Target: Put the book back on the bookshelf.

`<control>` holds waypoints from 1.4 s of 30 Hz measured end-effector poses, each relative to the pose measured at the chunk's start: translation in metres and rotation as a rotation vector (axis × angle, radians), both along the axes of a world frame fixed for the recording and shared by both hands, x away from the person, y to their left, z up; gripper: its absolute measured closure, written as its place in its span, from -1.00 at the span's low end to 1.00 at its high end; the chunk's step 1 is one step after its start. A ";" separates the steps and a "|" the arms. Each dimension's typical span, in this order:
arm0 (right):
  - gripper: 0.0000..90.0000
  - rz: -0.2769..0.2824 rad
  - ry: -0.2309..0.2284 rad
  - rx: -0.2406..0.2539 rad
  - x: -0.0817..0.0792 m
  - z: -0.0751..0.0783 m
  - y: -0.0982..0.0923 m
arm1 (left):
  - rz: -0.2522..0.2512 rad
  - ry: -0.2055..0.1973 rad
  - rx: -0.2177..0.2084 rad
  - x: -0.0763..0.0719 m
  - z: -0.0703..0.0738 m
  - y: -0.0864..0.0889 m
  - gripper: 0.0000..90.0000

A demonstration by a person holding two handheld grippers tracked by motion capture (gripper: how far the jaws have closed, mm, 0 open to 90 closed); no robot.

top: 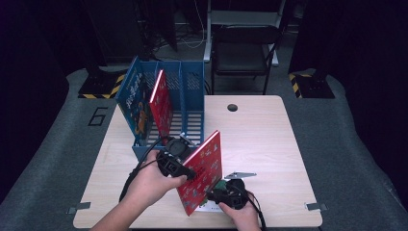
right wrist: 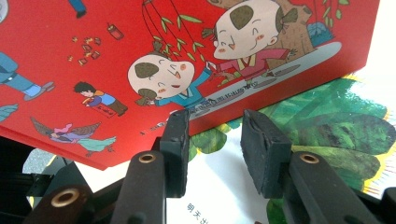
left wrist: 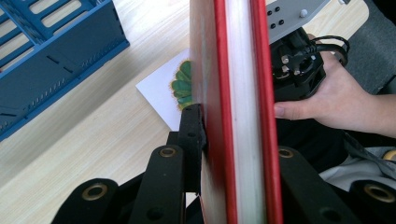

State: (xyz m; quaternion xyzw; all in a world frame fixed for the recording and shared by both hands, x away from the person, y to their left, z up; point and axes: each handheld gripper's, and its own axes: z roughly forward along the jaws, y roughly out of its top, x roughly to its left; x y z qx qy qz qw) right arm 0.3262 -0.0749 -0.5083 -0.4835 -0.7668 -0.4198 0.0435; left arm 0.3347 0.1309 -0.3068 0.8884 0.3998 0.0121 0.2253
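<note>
Left gripper (left wrist: 233,140) clamped on red book (left wrist: 238,93); right gripper (right wrist: 212,140) agape over white book (right wrist: 219,186)

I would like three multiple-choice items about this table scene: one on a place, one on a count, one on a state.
1. Where does the white book with green art lie?
A. flat on the wooden table, under the tilted red picture book
B. inside the blue rack
C. on the chair

2. How many books stand in the blue plastic file rack?
A. none
B. two
C. five

3. What is the state of the left gripper?
A. open above the rack
B. shut on the red picture book
C. lying on the table

Answers:
1 A, the right gripper view shows its white page flat beneath the red cover.
2 B, the high view shows a blue-covered one at the left wall and a red one beside it.
3 B, the left gripper view shows both jaws pressing the book's covers.
</note>
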 end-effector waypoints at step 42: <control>0.36 -0.010 0.019 0.020 -0.001 0.000 -0.005 | -0.019 -0.002 -0.007 0.013 0.008 0.001 0.77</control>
